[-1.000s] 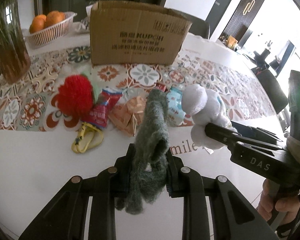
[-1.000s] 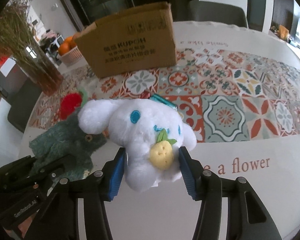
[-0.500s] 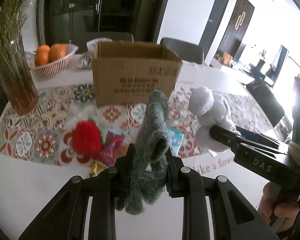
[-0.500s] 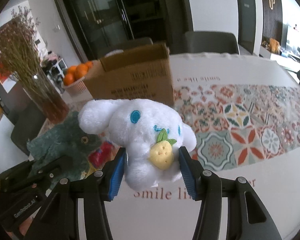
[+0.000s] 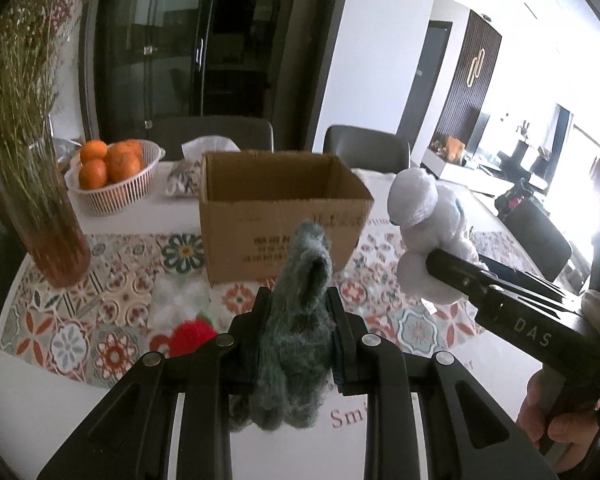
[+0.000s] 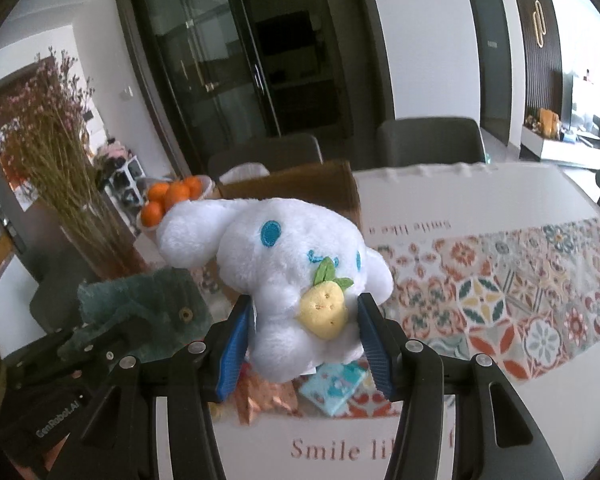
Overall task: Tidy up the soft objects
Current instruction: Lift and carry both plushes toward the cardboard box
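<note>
Up above the table [image 5: 40,380], both claws carry soft toys. The left gripper [image 5: 298,336] is clamped tight on a grey-green plush [image 5: 296,320], its black fingers [image 5: 246,344] pressing into the fuzzy body from either side; the toy's head sticks up ahead of the tips and its lower end hangs below them. To its right, the right gripper [image 6: 304,336] squeezes a white plush dog [image 6: 296,264] between blue-lined pads [image 6: 236,344], which dent the toy's flanks just beside the small yellow fruit [image 6: 322,308] sewn on its front. One long ear flops out to the left of that claw.

Straight ahead of the left gripper, and beyond the held toy, stands an open cardboard box [image 5: 284,216], upright on the patterned runner [image 5: 72,336]. Below and left of that gripper's tips a red pompom [image 5: 192,336] lies on the runner. Under the right gripper lie a light blue packet [image 6: 332,388] and an orange wrapper [image 6: 268,396], touching or nearly so, though blur makes that hard to judge. Farther off to the left sit a basket of oranges [image 5: 112,176] and a vase of dried stems [image 5: 40,200]. A person's hand [image 5: 556,428] grips the right gripper's handle.
</note>
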`<state>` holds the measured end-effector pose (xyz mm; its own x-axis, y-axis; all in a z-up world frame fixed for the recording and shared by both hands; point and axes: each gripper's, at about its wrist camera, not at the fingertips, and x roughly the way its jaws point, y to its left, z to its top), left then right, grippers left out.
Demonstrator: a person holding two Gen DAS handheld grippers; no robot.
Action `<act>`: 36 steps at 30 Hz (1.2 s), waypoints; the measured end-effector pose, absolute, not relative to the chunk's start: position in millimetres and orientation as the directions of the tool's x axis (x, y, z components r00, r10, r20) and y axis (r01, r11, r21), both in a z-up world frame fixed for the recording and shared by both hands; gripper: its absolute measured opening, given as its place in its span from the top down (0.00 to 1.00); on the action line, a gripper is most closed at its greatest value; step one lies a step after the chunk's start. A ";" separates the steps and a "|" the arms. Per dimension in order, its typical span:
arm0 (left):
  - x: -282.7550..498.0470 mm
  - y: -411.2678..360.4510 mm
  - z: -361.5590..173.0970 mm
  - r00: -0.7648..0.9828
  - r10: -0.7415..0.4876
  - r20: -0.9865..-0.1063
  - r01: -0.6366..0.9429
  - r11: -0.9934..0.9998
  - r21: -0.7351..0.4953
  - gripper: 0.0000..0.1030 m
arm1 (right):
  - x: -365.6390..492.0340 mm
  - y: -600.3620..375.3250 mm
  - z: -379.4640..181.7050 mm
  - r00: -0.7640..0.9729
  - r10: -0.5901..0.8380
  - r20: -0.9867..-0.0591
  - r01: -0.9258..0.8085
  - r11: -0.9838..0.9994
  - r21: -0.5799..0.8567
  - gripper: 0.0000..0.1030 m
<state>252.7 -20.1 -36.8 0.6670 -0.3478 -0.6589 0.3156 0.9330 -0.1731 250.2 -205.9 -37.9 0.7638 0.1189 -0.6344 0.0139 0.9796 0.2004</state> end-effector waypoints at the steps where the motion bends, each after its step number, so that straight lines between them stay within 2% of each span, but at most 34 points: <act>1: 255.5 -19.4 -34.2 0.671 -0.349 -0.654 0.317 0.933 -0.173 0.75 | 252.7 -204.9 -34.0 0.770 0.118 -0.627 0.013 0.980 0.200 0.48; 12: 292.4 -15.6 -2.2 0.740 -0.331 -0.586 0.317 0.939 -0.130 0.74 | 291.0 -202.7 -5.9 0.809 0.128 -0.574 0.000 0.976 0.218 0.48; 21: 328.8 -16.3 9.4 0.749 -0.340 -0.569 0.319 0.937 -0.140 0.74 | 328.8 -203.2 7.4 0.816 0.138 -0.561 -0.019 0.977 0.212 0.48; 36: 398.4 -31.3 6.1 0.736 -0.333 -0.589 0.323 0.938 -0.126 0.74 | 408.5 -208.0 2.2 0.758 0.150 -0.635 -0.041 0.982 0.184 0.48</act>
